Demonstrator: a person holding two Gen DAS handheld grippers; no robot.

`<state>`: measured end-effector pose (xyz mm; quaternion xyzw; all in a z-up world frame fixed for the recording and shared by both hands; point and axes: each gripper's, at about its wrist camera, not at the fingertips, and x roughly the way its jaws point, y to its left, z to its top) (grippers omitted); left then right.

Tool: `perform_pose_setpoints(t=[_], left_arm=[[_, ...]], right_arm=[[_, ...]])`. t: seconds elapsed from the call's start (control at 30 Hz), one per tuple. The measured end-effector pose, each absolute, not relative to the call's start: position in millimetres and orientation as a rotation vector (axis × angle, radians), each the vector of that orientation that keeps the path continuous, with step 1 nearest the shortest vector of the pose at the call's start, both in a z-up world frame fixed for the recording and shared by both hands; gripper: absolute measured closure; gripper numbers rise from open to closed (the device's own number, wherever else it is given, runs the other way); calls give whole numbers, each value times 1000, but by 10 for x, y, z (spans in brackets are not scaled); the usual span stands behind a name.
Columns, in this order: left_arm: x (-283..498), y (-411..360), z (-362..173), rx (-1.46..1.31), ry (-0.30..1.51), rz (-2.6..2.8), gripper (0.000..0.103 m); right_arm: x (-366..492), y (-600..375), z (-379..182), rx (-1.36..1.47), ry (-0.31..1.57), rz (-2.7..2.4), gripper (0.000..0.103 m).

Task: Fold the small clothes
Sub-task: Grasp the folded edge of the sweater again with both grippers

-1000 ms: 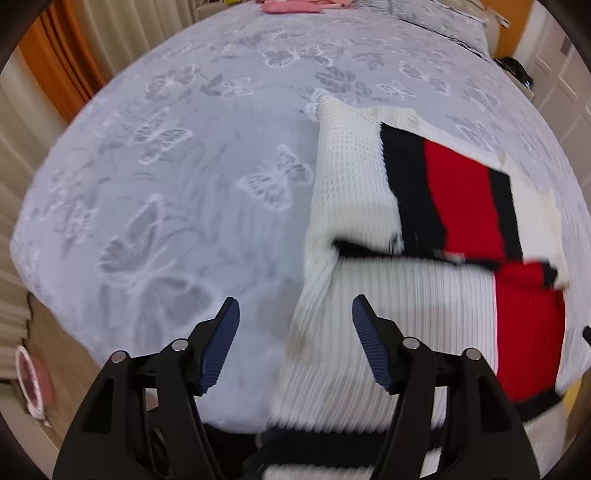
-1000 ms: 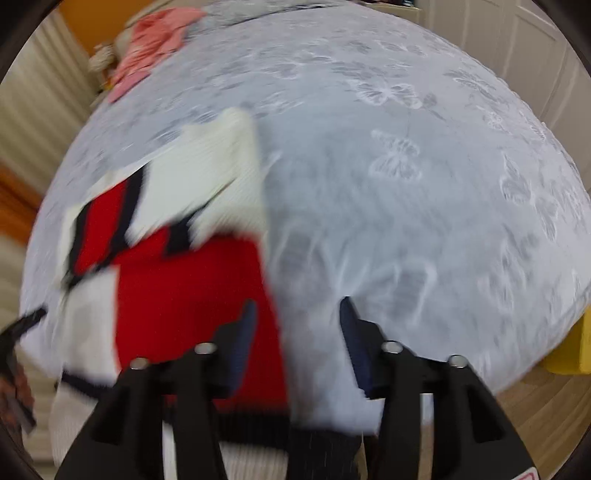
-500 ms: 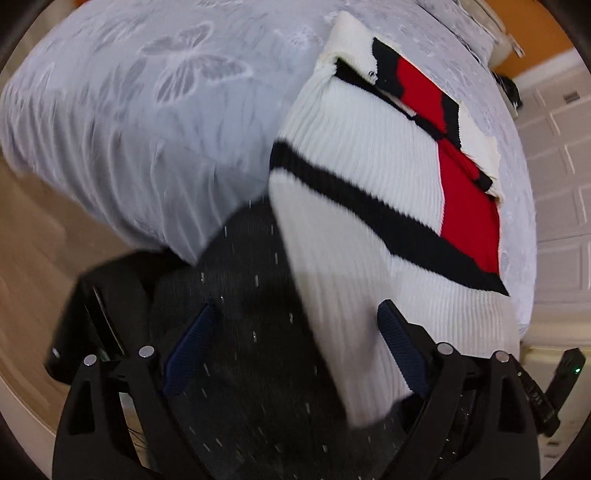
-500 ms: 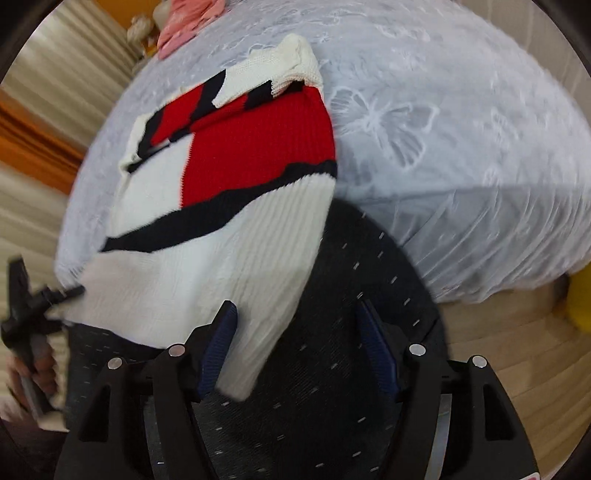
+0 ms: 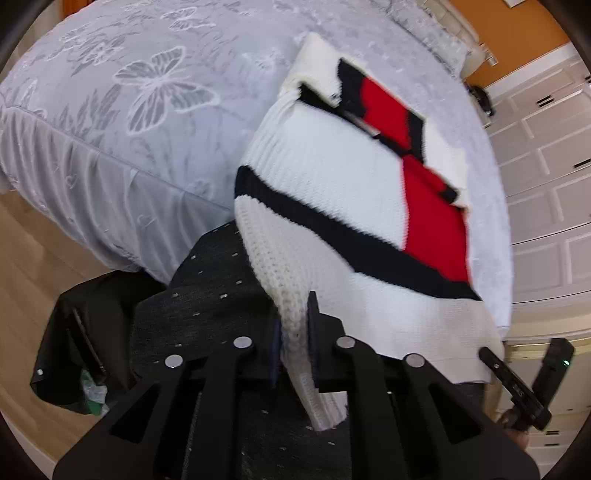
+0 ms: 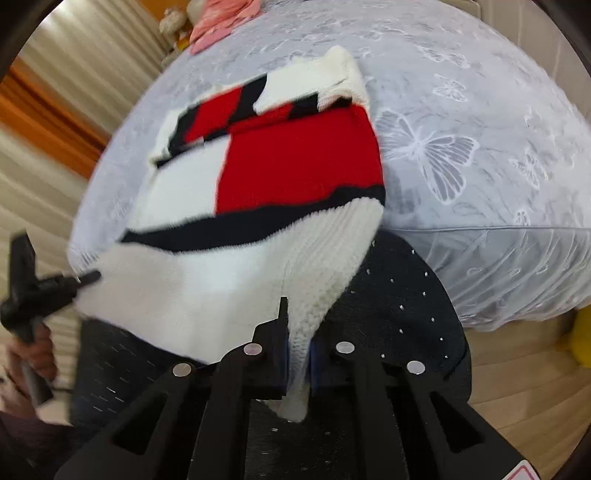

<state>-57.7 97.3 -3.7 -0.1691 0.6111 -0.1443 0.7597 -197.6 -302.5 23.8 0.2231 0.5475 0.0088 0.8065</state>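
Observation:
A small knitted sweater (image 5: 332,184), white with red blocks and black stripes, lies partly on the bed and hangs over its near edge. It also shows in the right wrist view (image 6: 280,173). My left gripper (image 5: 293,343) is shut on the sweater's white bottom hem at its left corner. My right gripper (image 6: 297,350) is shut on the hem at its right corner. Each gripper shows at the edge of the other's view, the right one (image 5: 517,384) and the left one (image 6: 37,291). The hem is lifted off the bed between them.
The bed has a pale grey cover with a butterfly pattern (image 5: 159,85). The person's dark dotted trousers (image 5: 221,295) are just below the grippers. A pink garment (image 6: 221,18) lies at the far end of the bed. A white wardrobe (image 5: 546,147) stands to the right; the floor (image 5: 33,258) is wood.
Both grippers went from open over the sweater to shut on its bottom hem corners. They pulled back toward the bed's near edge, and the hem came off the bed.

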Motion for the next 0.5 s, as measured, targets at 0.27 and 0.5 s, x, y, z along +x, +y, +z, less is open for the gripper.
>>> perform_pose_setpoints(t=[0.27,0.5], left_arm=[[159,919,790,-462,1122,-408,93],[1457,615,1036,-393,947,-331,93]], right_arm=[[-1331,-3450,1113,550,892,68,96],[77,-3991,1070,614,790,67,96]])
